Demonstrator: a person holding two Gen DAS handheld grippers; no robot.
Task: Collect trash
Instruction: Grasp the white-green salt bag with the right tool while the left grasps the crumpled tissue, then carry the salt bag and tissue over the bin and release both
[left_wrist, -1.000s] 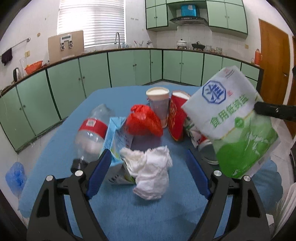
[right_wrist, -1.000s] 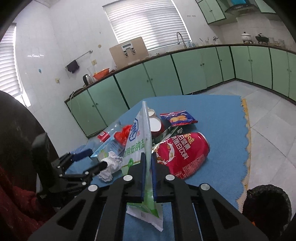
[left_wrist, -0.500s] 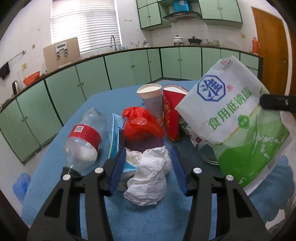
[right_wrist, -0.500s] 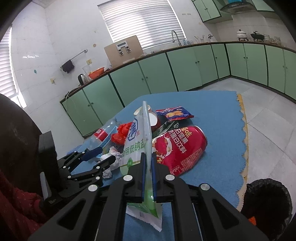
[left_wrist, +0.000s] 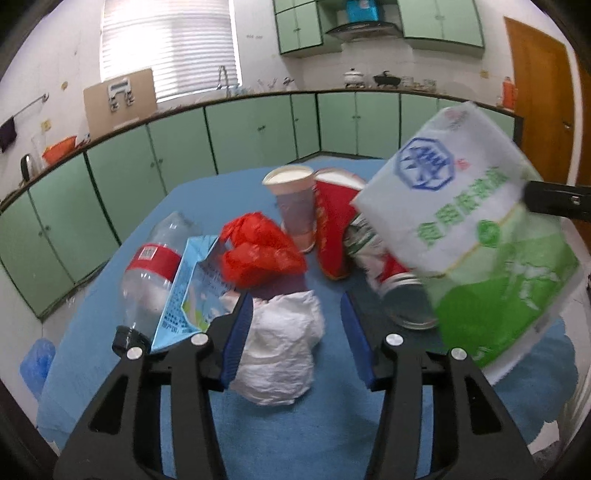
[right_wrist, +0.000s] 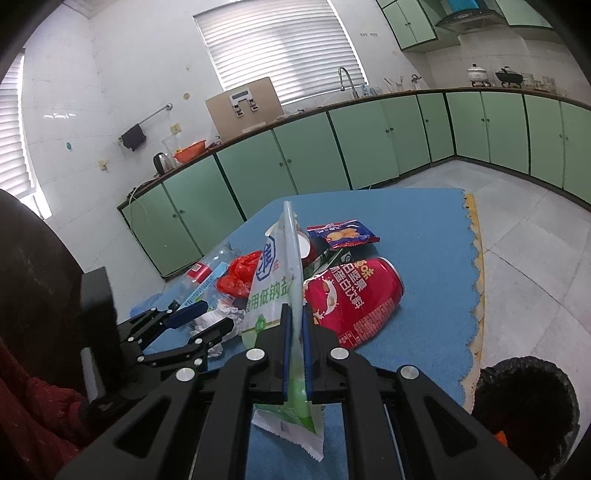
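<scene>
A crumpled white tissue (left_wrist: 280, 343) lies on the blue table (left_wrist: 295, 435) between the fingers of my left gripper (left_wrist: 295, 299). The left pad touches it. A thin strip of table shows between the wad and the right pad, so the jaws stand part open around it. My right gripper (right_wrist: 294, 314) is shut on a white and green salt bag (right_wrist: 277, 291) and holds it upright above the table. The same bag (left_wrist: 469, 236) fills the right of the left wrist view. The left gripper (right_wrist: 218, 314) is also in the right wrist view, low on the left.
Behind the tissue lie a clear bottle (left_wrist: 151, 269), a blue carton (left_wrist: 188, 288), a red plastic bag (left_wrist: 258, 251), a paper cup (left_wrist: 293, 206) and a red cup (left_wrist: 332, 229). A red can (right_wrist: 354, 299) and a snack packet (right_wrist: 343, 234) lie further right. A black bin (right_wrist: 528, 406) stands off the table's right edge.
The left jaws have narrowed from wide open to close around the tissue. The right gripper has kept still with the salt bag.
</scene>
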